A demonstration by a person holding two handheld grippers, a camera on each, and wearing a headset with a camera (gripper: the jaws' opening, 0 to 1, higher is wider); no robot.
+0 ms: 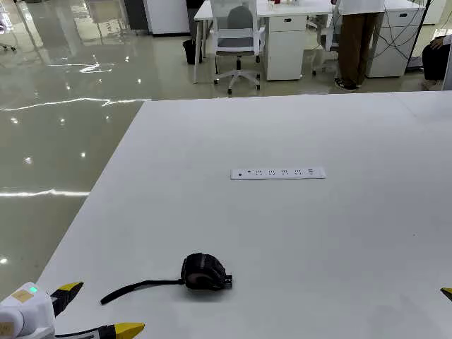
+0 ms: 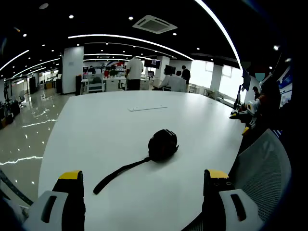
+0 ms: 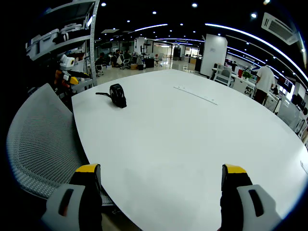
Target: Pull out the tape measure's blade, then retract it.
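- Head view: the left tongs (image 1: 99, 308) are cut off by the bottom-left corner. Their two yellow tips are spread wide and hold nothing. Of the right tongs (image 1: 447, 292) a yellow tip pokes in at the right edge, and their spread cannot be told here.
- The tape measure (image 1: 205, 272), a black case, lies on the near part of the white surface (image 1: 339, 240), right of the left tongs and apart from them. Its strap (image 1: 138, 288) trails left and slightly nearer, so the whole runs left to right. A small tab at the case's right end is too small to identify. A power strip (image 1: 277, 173) lies farther off.
- Left gripper view: the left tongs (image 2: 144, 175) reach forward over the near edge, wide and empty. The tape measure (image 2: 162, 144) sits ahead between them, untouched, its strap (image 2: 120, 173) running back toward the left jaw. The right tongs (image 2: 240, 120) show small and blurred far right, beyond a mesh chair back (image 2: 262, 168).
- Right gripper view: the right tongs (image 3: 161, 169) are wide and empty at the surface's edge. The tape measure (image 3: 117, 95) lies well away, far left, its strap (image 3: 102, 94) pointing toward the left tongs (image 3: 74, 77).
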